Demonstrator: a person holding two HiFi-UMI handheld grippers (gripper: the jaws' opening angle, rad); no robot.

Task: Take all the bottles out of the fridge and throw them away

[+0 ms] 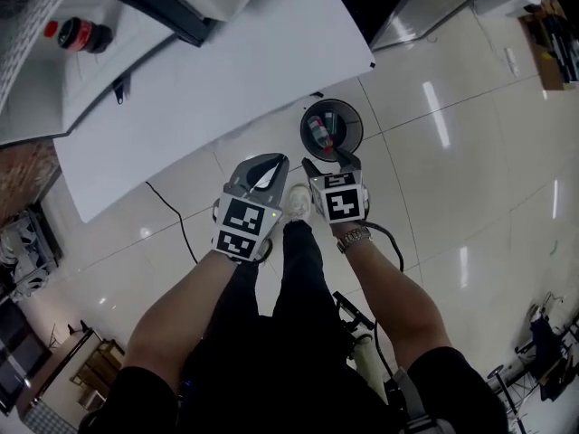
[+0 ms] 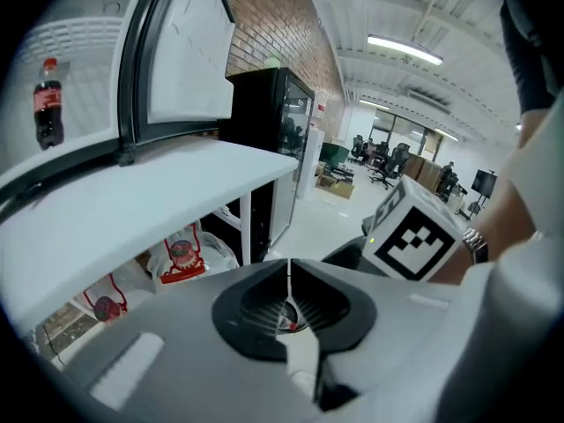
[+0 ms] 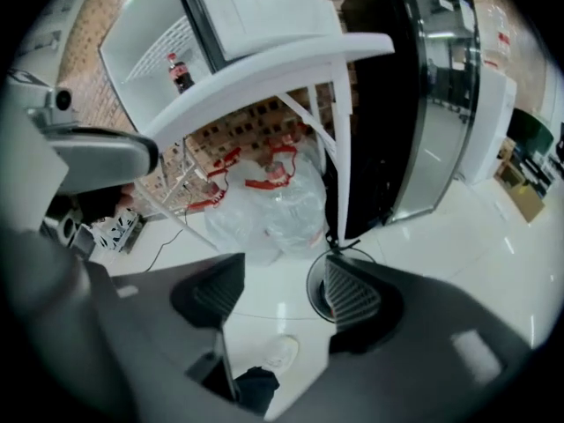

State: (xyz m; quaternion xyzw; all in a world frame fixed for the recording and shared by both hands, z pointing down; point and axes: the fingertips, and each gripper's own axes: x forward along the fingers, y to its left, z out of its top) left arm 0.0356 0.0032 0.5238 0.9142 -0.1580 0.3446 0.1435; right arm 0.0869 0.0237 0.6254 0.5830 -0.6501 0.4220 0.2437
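A cola bottle (image 1: 77,34) with a red cap lies on the wire shelf of the open fridge (image 1: 27,25) at the top left; the same cola bottle (image 2: 48,104) (image 3: 181,73) shows in both gripper views. On the floor stands a round black bin (image 1: 331,129) with a discarded bottle (image 1: 318,129) inside. My right gripper (image 1: 330,163) (image 3: 284,291) hangs open just above the bin's near rim, nothing between its jaws. Beside it on the left, my left gripper (image 1: 270,168) (image 2: 288,276) is shut and empty.
A white table (image 1: 226,70) runs between the fridge and the bin. Under it lie clear plastic bags (image 3: 273,196) with red ties. A black glass-door cooler (image 3: 423,86) stands to the right. A cable (image 1: 172,215) crosses the tiled floor; the person's legs are below the grippers.
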